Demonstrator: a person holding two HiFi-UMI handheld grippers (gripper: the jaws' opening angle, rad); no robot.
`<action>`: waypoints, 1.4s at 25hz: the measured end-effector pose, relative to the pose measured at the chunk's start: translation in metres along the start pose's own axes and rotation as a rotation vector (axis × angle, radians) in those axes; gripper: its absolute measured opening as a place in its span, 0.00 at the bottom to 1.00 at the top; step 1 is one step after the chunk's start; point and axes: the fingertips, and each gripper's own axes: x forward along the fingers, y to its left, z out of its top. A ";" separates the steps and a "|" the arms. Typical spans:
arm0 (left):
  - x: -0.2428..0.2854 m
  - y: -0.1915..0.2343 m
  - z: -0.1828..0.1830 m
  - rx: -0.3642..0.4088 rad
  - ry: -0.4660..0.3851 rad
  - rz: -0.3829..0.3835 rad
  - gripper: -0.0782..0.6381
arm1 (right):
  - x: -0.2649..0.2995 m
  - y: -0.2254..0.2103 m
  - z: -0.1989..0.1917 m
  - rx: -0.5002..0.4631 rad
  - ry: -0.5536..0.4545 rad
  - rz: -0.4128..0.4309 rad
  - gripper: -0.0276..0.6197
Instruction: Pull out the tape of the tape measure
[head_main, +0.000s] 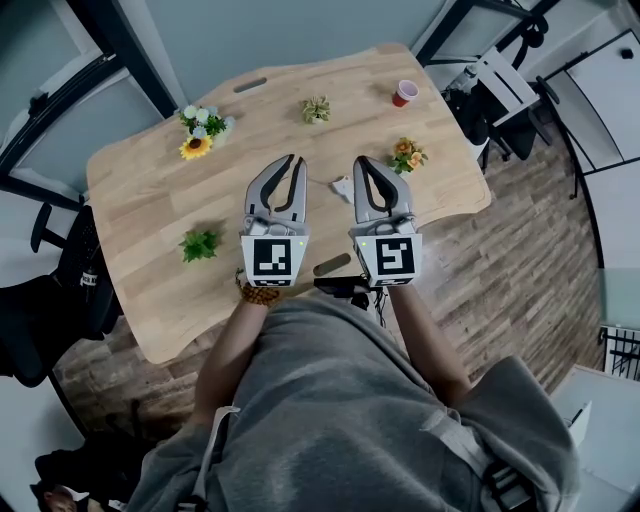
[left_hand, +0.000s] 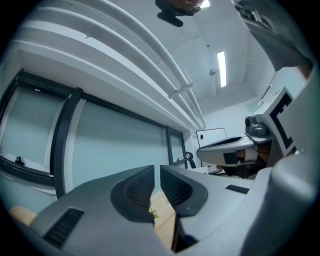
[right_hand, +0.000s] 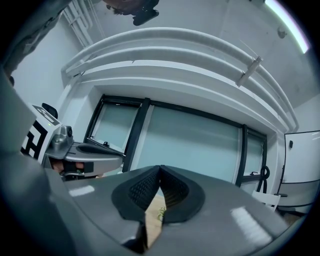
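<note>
Right gripper view: right fingers (right_hand: 143, 190) together, empty; left fingers (left_hand: 133, 192) barely apart.

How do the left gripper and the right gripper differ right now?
On the left gripper a thin gap separates the jaws; on the right gripper the tips meet. The left cube bears a different square marker from the right cube. Both grippers hold nothing and point the same way over the wooden table.

The right claw (right_hand: 159, 169) has its jaws closed tip to tip with nothing gripped. Below the tips a sliver of wooden desk (right_hand: 150, 225) and a small green plant (right_hand: 161, 212) show. The left claw (right_hand: 112, 151) sits at left, before dark-framed windows (right_hand: 200, 145).
</note>
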 end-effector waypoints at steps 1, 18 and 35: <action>-0.001 -0.001 -0.001 0.001 -0.001 0.000 0.16 | 0.000 0.002 -0.002 -0.001 0.004 0.001 0.06; -0.003 0.002 -0.043 -0.019 0.075 0.027 0.12 | -0.007 0.010 -0.045 0.017 0.101 -0.002 0.06; -0.004 -0.014 -0.063 -0.052 0.130 -0.029 0.12 | -0.016 0.007 -0.086 0.044 0.200 0.015 0.06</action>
